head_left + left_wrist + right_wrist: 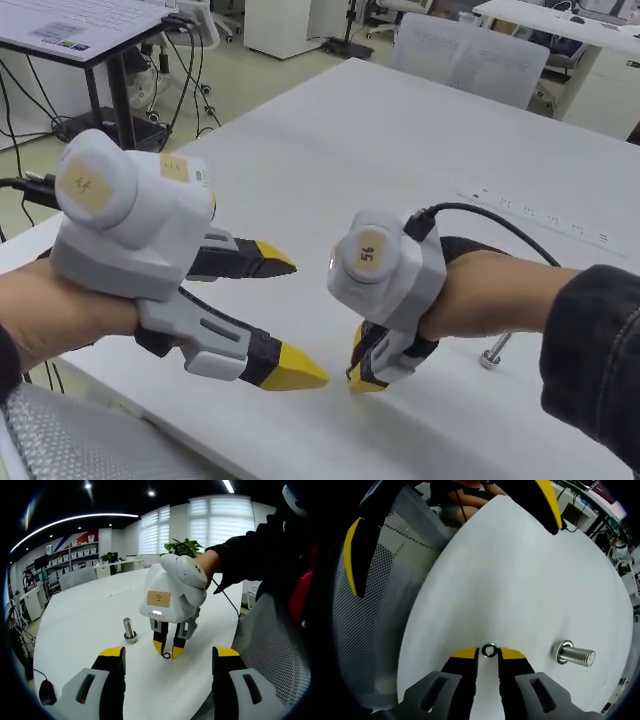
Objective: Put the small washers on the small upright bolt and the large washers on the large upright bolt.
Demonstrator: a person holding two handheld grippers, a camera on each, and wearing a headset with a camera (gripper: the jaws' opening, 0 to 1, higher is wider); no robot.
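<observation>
Silver washer sits pinched between the yellow tips of the right gripper, touching both jaws, low over the white table. Whether the washer is lifted off the surface cannot be told. The right gripper points steeply down at the table in the head view, near the table's front edge.

One bolt stands upright on the table just beside that gripper, apart from the washer, with a flat ring at its base. It also shows in the left gripper view and the head view.

Left gripper hangs above the near table edge, jaws spread wide and holding nothing, aimed towards the right gripper.

Grey mesh chair back stands beside the table edge. White power strip lies further back on the table.
</observation>
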